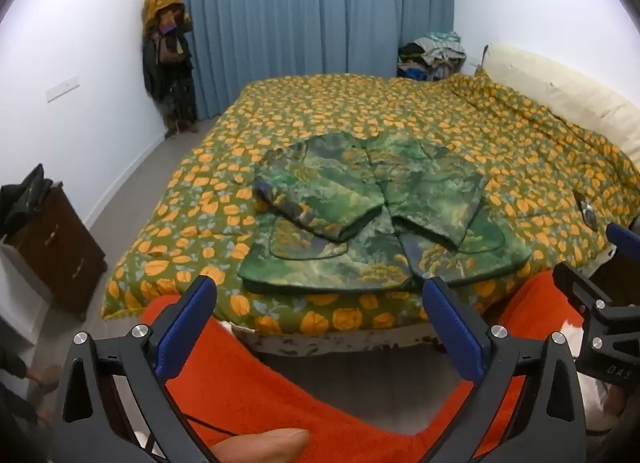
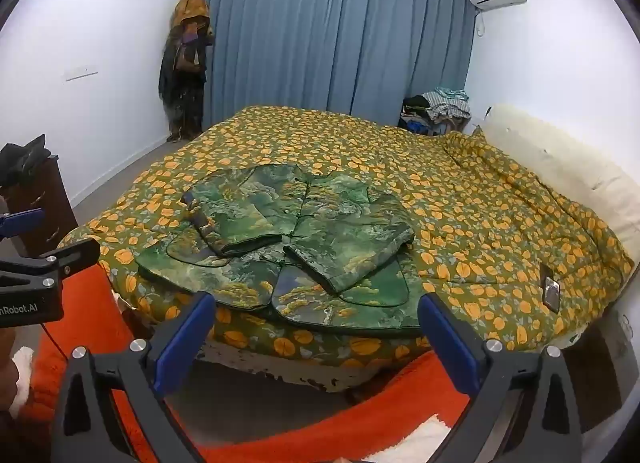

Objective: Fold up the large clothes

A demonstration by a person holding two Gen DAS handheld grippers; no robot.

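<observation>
A green patterned jacket lies flat at the near edge of the bed, both sleeves folded in across its front; it also shows in the right wrist view. My left gripper is open and empty, held off the foot of the bed, just short of the jacket's hem. My right gripper is open and empty, also held short of the hem. The right gripper's body shows at the right edge of the left wrist view. The left gripper's body shows at the left edge of the right wrist view.
The bed carries an orange-and-green quilt. A phone lies on the quilt at the right. A dark dresser stands left of the bed. Orange cloth covers the legs below the grippers. A clothes pile sits at the far corner.
</observation>
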